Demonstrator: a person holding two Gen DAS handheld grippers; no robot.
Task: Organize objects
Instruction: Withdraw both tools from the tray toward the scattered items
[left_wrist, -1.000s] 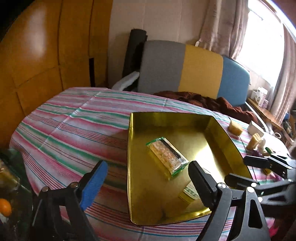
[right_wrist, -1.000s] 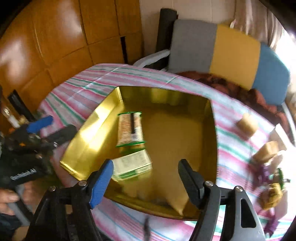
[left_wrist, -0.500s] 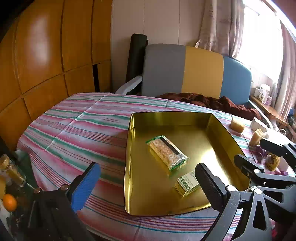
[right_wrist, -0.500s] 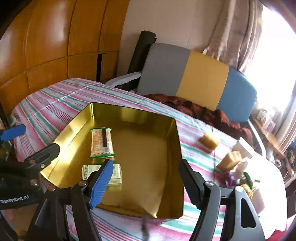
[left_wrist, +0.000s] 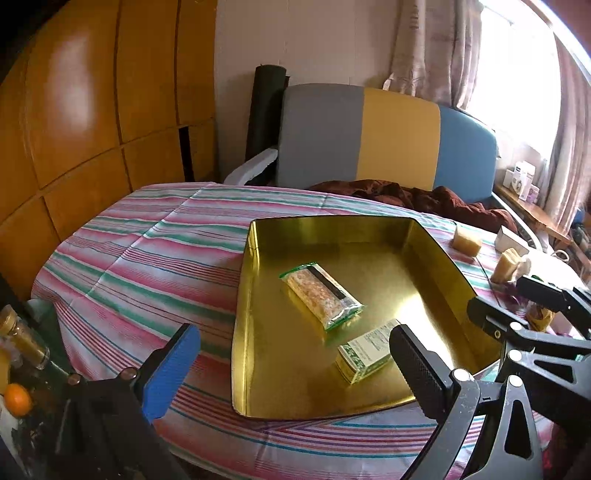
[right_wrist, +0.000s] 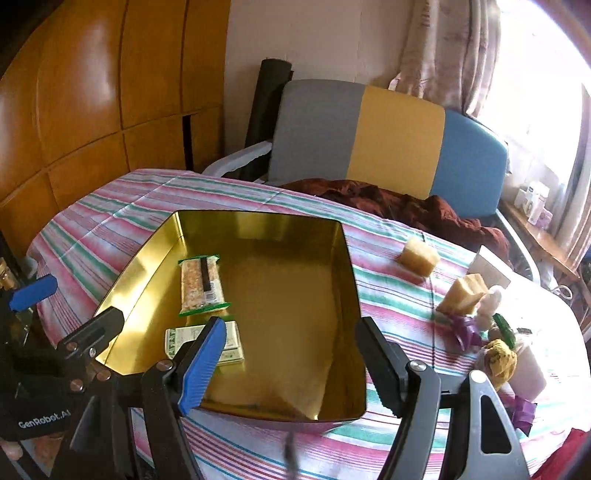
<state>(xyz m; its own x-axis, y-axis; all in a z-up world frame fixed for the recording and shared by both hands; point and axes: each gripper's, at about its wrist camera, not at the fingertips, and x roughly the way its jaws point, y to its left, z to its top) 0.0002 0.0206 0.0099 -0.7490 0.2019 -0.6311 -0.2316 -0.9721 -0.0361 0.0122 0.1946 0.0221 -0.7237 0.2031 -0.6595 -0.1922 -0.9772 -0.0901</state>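
Observation:
A gold tray (left_wrist: 240, 295) (right_wrist: 349, 266) sits on the striped tablecloth. In it lie a clear-wrapped snack bar with green ends (left_wrist: 321, 295) (right_wrist: 203, 284) and a small green-and-white box (left_wrist: 365, 354) (right_wrist: 229, 345). My left gripper (left_wrist: 293, 365) (right_wrist: 66, 310) is open wide in front of the tray's near left edge, holding nothing. My right gripper (right_wrist: 291, 365) (left_wrist: 513, 306) is open over the tray's near right corner, also holding nothing; its blue finger hides part of the box. Right of the tray lie tan blocks (right_wrist: 419, 254) (right_wrist: 463, 295), purple wrappers (right_wrist: 465, 328) and a yellow wrapped sweet (right_wrist: 500, 360).
A grey, yellow and blue seat back (left_wrist: 362, 136) with a brown cloth (right_wrist: 388, 203) stands behind the table. Wooden wall panels (left_wrist: 92, 129) close the left side. Jars (left_wrist: 22, 339) and an orange (left_wrist: 16, 398) sit low at the left. A white box (right_wrist: 491, 266) lies far right.
The left gripper's jaws widened and it backed off from the green-and-white box in the tray. The right gripper swung to the right and tilted up, bringing the loose items into view.

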